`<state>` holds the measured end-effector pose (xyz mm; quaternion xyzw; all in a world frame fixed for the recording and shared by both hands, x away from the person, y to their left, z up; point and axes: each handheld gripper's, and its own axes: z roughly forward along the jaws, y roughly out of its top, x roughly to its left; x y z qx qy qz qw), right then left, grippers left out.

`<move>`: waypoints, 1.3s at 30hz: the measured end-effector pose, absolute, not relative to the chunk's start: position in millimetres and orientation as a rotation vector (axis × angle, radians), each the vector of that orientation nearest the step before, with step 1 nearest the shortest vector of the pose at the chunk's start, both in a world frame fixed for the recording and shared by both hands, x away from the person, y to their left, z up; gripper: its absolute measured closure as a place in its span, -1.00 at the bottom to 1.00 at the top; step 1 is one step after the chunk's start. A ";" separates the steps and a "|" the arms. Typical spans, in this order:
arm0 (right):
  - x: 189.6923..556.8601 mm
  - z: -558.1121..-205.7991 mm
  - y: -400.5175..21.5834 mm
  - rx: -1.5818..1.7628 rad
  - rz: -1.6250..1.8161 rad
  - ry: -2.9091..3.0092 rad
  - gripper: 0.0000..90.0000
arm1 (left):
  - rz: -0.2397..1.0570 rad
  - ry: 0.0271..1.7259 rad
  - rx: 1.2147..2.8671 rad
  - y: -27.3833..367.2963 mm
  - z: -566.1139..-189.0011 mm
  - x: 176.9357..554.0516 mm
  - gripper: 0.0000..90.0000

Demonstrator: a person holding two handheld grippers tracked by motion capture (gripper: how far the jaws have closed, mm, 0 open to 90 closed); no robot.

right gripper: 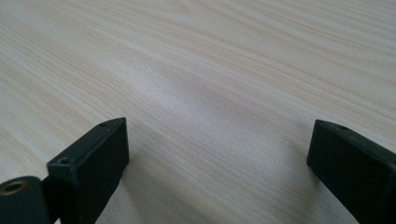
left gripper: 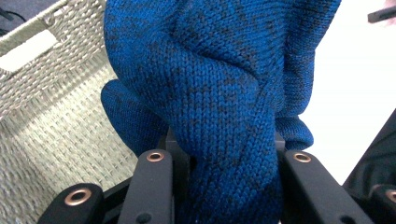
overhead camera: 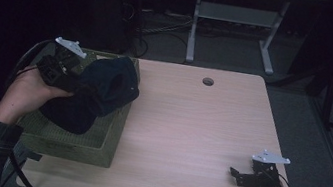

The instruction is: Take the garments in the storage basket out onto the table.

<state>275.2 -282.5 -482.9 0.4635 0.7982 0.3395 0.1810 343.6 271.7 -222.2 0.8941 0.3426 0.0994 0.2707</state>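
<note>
There is one blue knitted garment [overhead camera: 105, 86], one woven basket [overhead camera: 95, 148] and one wooden worktop [overhead camera: 189, 127]. There are two tongs. The left tongs [overhead camera: 73, 79] are clenched on the garment, which bunches up right between the two black jaws and hangs over the basket at the worktop's left side. The right tongs [overhead camera: 237, 175] rest spread apart with nothing between them, far from the garment, near the worktop's right front corner.

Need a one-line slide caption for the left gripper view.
Left gripper clamped on a blue knit garment above a woven basket.
</note>
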 end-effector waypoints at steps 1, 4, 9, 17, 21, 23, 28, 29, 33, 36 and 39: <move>275.2 -482.9 -282.4 1.309 0.959 2.254 -0.88 | 0.269 0.929 2.405 270.2 -221.1 343.5 0.48; 275.1 -482.8 -282.3 1.312 0.961 2.253 -0.88 | 0.268 0.910 2.401 266.3 -217.6 344.6 0.48; 275.1 -482.8 -282.2 1.313 0.961 2.253 -0.88 | 0.260 0.890 2.392 258.5 -213.4 344.4 0.48; 275.2 -482.8 -282.3 1.313 0.961 2.254 -0.88 | 0.245 0.851 2.387 242.0 -206.7 346.2 0.48; 275.2 -482.8 -282.3 1.312 0.961 2.254 -0.88 | 0.238 0.825 2.386 231.8 -203.4 347.0 0.48; 275.2 -482.7 -282.3 1.312 0.960 2.254 -0.88 | 0.234 0.814 2.382 226.1 -201.6 347.5 0.48; 275.2 -482.8 -282.3 1.315 0.961 2.251 -0.88 | 0.215 0.778 2.382 211.5 -199.7 350.3 0.48; 275.2 -482.8 -282.3 1.315 0.961 2.251 -0.88 | 0.212 0.772 2.383 207.9 -199.7 351.2 0.48; 275.2 -482.8 -282.3 1.315 0.960 2.251 -0.88 | 0.200 0.756 2.386 197.3 -199.9 353.7 0.48; 275.1 -482.8 -282.2 1.318 0.961 2.252 -0.88 | 0.191 0.738 2.391 188.4 -200.6 355.3 0.48; 275.0 -482.8 -282.2 1.318 0.961 2.252 -0.88 | 0.182 0.714 2.401 178.7 -201.5 356.9 0.48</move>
